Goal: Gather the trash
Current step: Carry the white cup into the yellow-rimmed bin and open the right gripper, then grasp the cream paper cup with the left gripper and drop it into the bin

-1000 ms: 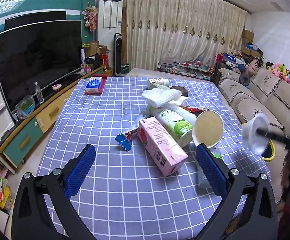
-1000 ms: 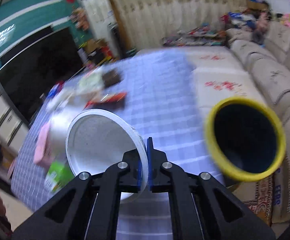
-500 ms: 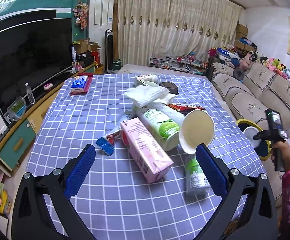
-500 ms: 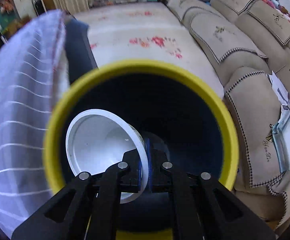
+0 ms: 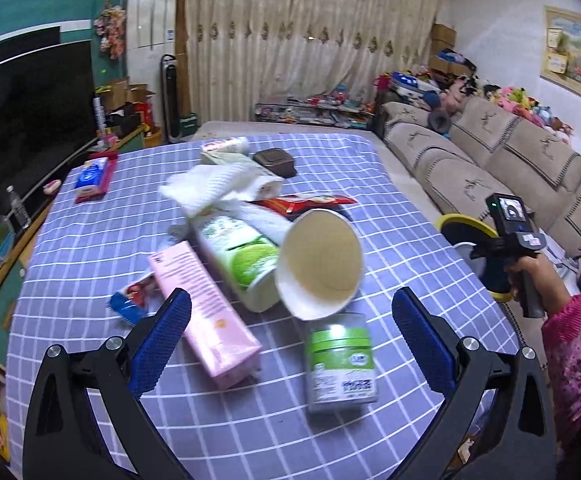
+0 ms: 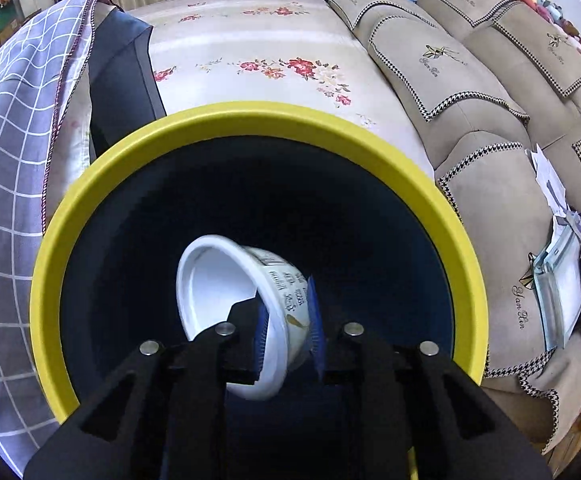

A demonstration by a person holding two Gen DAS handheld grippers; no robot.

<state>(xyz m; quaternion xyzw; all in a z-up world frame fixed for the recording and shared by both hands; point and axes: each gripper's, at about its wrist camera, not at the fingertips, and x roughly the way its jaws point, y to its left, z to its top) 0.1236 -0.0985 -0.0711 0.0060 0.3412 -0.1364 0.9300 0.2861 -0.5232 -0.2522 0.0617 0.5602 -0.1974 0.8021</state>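
Two tongs, two jobs: my right gripper (image 6: pixel 286 322) is over the bin, my left gripper (image 5: pixel 290 336) faces the pile on the table.

Right tongs, state: parted a little, the blue pads (image 6: pixel 313 320) standing on either side of the wall of the white bowl (image 6: pixel 226 284). There seems to be a slight gap at the pads, so I judge the bowl is being let go; I cannot tell whether it is gripped or already loose.

Bowl, place: straight ahead of my right fingertips and below them, inside the yellow-rimmed bin (image 6: pixel 250 114), mouth tilted to my left.

Key relation: the bowl lies wholly within the bin's ring, so it should fall clear. I judge the right tongs need only widen and draw back.

Left tongs, state: wide open, holding nothing.

Next trash, place: the green-labelled jar (image 5: pixel 340 364) lies on the checked tablecloth (image 5: pixel 390 208) between my left fingertips and just ahead of them, nearer the right finger. Its long axis runs along my reach, lid end away from me.

Also ahead: the paper cup (image 5: pixel 318 264) on its side beyond the jar, mouth toward me; the pink carton (image 5: pixel 204 312) by my left finger, running obliquely away to the left.

Nearer hand: the left, plainly; the right is off beyond the table's right edge.

Risk: the jar is round and may roll.
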